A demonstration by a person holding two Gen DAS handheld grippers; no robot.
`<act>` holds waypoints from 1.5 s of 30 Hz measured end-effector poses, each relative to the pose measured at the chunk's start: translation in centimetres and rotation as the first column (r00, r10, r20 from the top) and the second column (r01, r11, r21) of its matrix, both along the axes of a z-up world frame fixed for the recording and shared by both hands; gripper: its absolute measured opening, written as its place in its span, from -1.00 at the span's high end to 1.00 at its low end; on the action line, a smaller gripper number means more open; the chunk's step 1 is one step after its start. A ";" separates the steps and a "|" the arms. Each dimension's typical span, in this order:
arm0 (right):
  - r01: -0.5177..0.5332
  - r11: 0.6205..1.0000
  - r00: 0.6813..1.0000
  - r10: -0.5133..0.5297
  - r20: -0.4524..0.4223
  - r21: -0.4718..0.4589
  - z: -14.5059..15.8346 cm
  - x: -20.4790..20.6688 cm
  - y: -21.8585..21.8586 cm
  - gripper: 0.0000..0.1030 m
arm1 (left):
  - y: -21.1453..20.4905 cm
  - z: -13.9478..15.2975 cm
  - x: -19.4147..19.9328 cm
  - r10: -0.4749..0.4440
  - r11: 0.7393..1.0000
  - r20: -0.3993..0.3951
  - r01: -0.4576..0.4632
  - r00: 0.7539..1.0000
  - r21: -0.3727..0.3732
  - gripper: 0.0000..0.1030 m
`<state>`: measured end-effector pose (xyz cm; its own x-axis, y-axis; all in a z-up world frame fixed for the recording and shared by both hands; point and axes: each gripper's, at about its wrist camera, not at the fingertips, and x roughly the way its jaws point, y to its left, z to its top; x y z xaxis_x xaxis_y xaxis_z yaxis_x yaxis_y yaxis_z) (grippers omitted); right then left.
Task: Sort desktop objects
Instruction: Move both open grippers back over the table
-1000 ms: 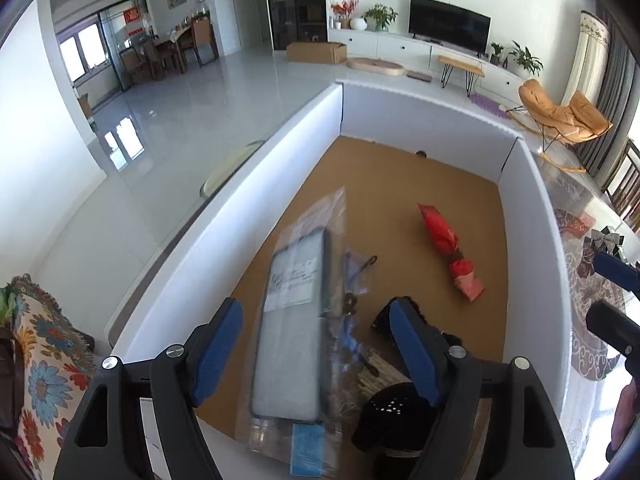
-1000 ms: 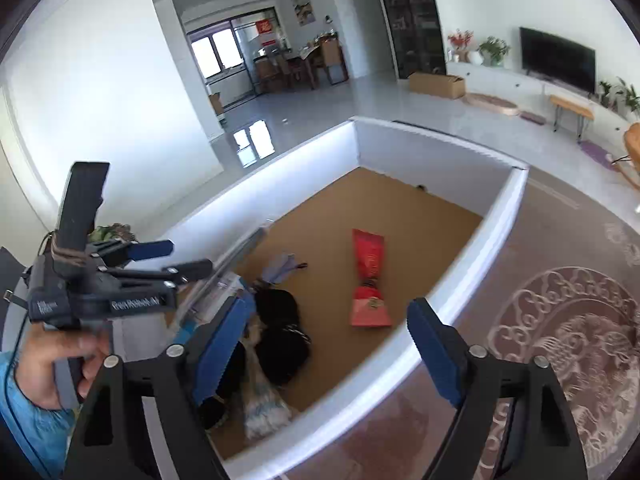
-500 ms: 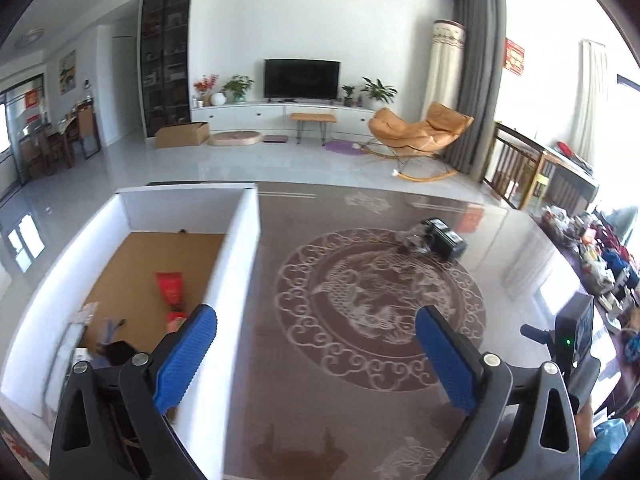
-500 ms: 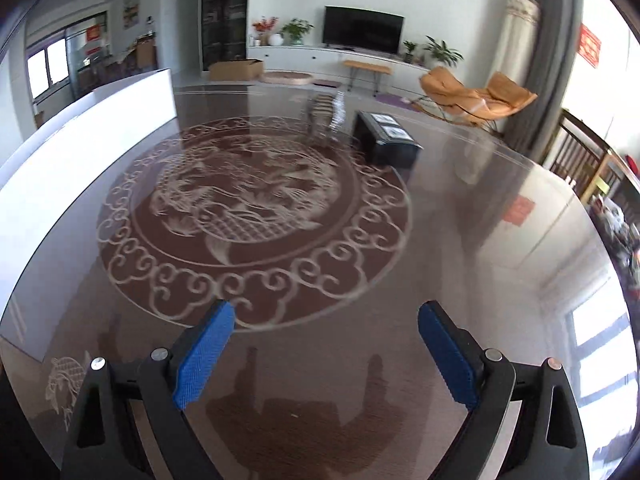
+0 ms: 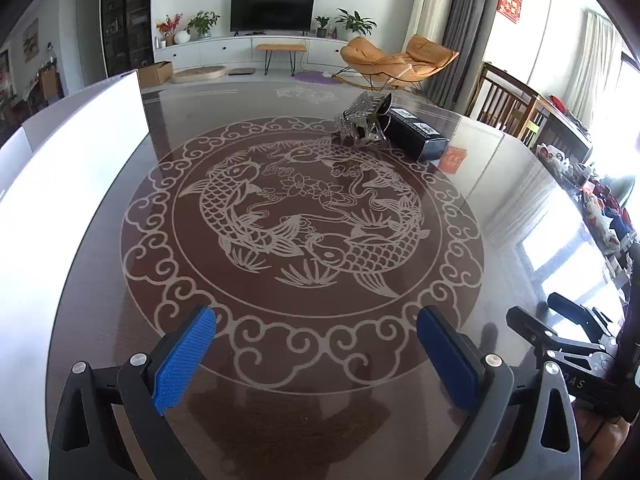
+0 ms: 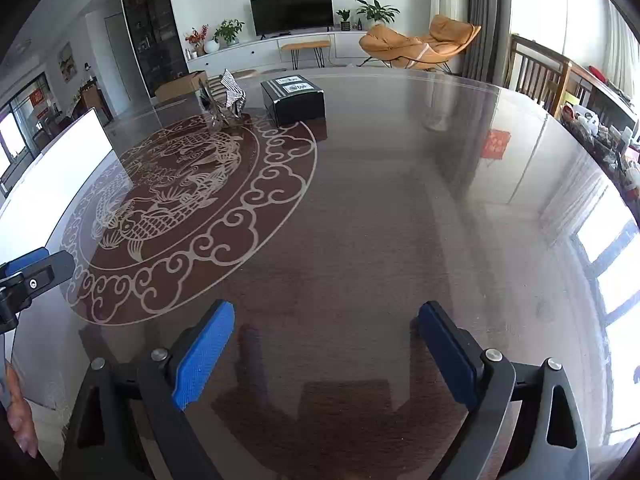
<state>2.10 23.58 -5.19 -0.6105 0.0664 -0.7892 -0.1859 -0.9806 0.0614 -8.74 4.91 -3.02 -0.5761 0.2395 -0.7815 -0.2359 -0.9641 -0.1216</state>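
- Left gripper (image 5: 316,344) spread wide above the glossy dark tabletop (image 5: 132,320), blue pads (image 5: 184,360) far apart, nothing between them.
- Right gripper (image 6: 326,346) likewise wide open over bare brown tabletop, blue pads (image 6: 204,354) empty, only dark reflections of the fingers below.
- Both pointed steeply down toward the table surface.
- Under the left gripper: a round pale medallion (image 5: 304,220) of two fish ringed by cloud scrolls, set into the tabletop.
- Far across the medallion, at its rim: a crumpled silvery foil item (image 5: 362,118), exact nature unclear, standing up off the surface.
- Just beside it, touching or nearly so: a black rectangular box (image 5: 416,132) with white labels on top, lying flat.
- Same pair in the right wrist view, upper left of centre: foil item (image 6: 226,98) left of the black box (image 6: 294,98), both well apart from the right gripper.
- Along the left edge of the table: a white-walled bin (image 5: 68,148), only its outer wall visible, contents hidden.
- In the right wrist view, one finger of the left gripper at the far left edge, with part of a person's hand (image 6: 20,412) below it.
- In the left wrist view, black frame parts of the right gripper at the right edge.
- Beyond the table: a television (image 5: 272,10), an orange rocking chair (image 5: 396,60), potted plants.
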 end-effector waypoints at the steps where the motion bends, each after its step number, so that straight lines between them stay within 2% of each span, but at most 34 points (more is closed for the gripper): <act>1: 0.003 1.000 1.000 -0.003 0.001 0.006 0.0 0.0 0.0 -0.86 | 0.1 -0.2 -0.1 0.007 1.000 0.004 -0.007 1.000 0.007 -0.99; 7: -0.002 0.999 0.999 0.000 0.040 0.049 -0.5 -0.4 -0.7 -1.00 | 0.3 -1.4 -0.1 0.012 1.000 0.004 -0.011 1.000 -0.020 -0.99; 18: -0.006 0.998 0.999 0.003 0.047 0.061 -0.6 -0.2 -0.9 -1.00 | -0.5 -2.1 -0.5 0.030 0.999 0.036 -0.031 0.999 0.015 -0.98; 37: -0.007 0.998 0.999 0.004 0.047 0.062 -0.5 -0.2 -0.9 -1.00 | 0.0 -2.1 -0.4 0.027 0.999 0.037 -0.026 0.999 -0.024 -0.99; 41: -0.007 0.998 0.999 0.004 0.047 0.062 -0.5 -0.2 -0.9 -1.00 | 0.5 -2.3 -0.5 0.017 0.998 0.043 -0.015 0.999 -0.055 -1.00; 45: -0.007 0.998 0.999 0.004 0.047 0.062 -0.5 -0.2 -0.9 -1.00 | 1.7 -2.7 -1.0 -0.004 0.990 0.054 0.011 0.999 -0.139 -1.00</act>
<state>1.91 22.68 -5.71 -0.5732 0.1130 -0.8116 -0.1820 -0.9833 -0.0083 -9.70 6.63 -5.71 -0.5311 0.1304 -0.8372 -0.2401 -0.9707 0.0011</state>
